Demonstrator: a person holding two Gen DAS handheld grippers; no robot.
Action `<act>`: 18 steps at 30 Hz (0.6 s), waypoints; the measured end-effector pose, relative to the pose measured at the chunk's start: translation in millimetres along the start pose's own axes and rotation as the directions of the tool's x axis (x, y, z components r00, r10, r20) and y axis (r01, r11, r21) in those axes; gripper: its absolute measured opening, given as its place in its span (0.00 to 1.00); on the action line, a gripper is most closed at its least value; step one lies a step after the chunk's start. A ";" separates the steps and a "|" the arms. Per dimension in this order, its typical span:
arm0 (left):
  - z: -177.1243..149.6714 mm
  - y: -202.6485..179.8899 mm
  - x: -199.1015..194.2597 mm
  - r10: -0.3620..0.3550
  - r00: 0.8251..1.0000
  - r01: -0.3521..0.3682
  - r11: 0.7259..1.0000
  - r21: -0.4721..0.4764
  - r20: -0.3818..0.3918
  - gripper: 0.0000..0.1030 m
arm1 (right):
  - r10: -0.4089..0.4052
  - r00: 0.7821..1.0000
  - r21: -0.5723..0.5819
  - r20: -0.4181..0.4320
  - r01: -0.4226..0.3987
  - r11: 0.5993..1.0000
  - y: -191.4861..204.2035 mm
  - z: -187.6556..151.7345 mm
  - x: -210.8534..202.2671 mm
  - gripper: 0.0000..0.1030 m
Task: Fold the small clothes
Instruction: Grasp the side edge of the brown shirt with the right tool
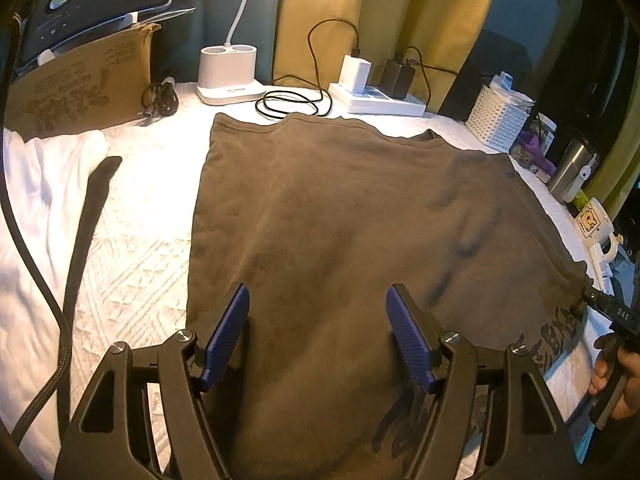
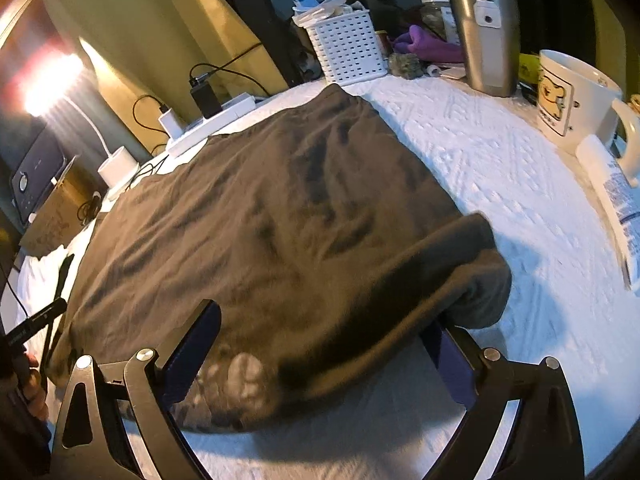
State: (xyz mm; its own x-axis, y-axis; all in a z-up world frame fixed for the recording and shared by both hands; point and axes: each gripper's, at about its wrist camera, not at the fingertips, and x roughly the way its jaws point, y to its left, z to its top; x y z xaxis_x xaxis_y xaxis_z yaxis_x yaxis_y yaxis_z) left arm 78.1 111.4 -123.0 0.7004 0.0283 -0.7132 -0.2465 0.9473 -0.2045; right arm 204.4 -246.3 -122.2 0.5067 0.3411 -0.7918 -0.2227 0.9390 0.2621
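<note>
the dark brown cotton t-shirt (image 1: pixel 340 216) lies spread on the white textured bedspread (image 1: pixel 140 264), roughly in the middle of the surface, with its ribbed neck edge toward the far side, near the white power strip with its chargers (image 1: pixel 380 96). you look to be partway through: in the right wrist view the near right side of the shirt (image 2: pixel 280 208) has a rolled, doubled-over flap of fabric (image 2: pixel 472 276), so one fold seems begun, but the rest of the garment sits as a single wide sheet, still to be folded down to a small packet.

your left gripper (image 1: pixel 318 332) hovers over the near edge of the shirt with its blue-padded jaws well apart and nothing between them. your right gripper (image 2: pixel 320 352) stands at about its widest; the folded flap drapes across the gap and over the right finger, but i judge the pads are not pressing on it, so it grips nothing.

hard to read: the right gripper's right pad is mostly buried under cloth, so contact there is uncertain. the sleeves can't be made out, whether tucked under or folded in. a pale print near the shirt's near hem is blurred and unreadable in both views. the plain white cloth (image 1: pixel 36 208) at the left is cut off by the frame, so you can't tell if it is another garment waiting. your hands show only as slivers at the edges.
</note>
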 end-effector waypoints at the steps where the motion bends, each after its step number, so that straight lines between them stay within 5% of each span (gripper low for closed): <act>1: 1.3 0.3 0.8 -0.001 1.000 0.001 1.000 0.001 -0.001 0.69 | 0.014 1.000 0.000 0.002 -0.014 1.000 1.3 1.1 2.1 0.95; 13: 16.9 16.2 7.4 0.020 1.000 -0.020 1.000 -0.008 -0.006 0.69 | 0.036 0.999 -0.012 0.035 -0.036 0.999 9.9 28.6 31.3 0.93; 18: 20.7 26.4 10.1 0.027 1.000 -0.027 0.999 -0.024 -0.009 0.69 | -0.003 0.999 0.017 0.048 0.002 1.000 1.7 36.4 36.5 0.53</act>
State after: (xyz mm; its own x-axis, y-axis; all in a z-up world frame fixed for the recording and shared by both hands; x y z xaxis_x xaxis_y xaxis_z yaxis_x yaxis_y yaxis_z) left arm 92.5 143.3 -121.7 0.6872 0.0509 -0.7247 -0.2813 0.9384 -0.2008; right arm 252.8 -230.7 -130.6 0.5468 0.3401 -0.7651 -0.2072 0.9403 0.2699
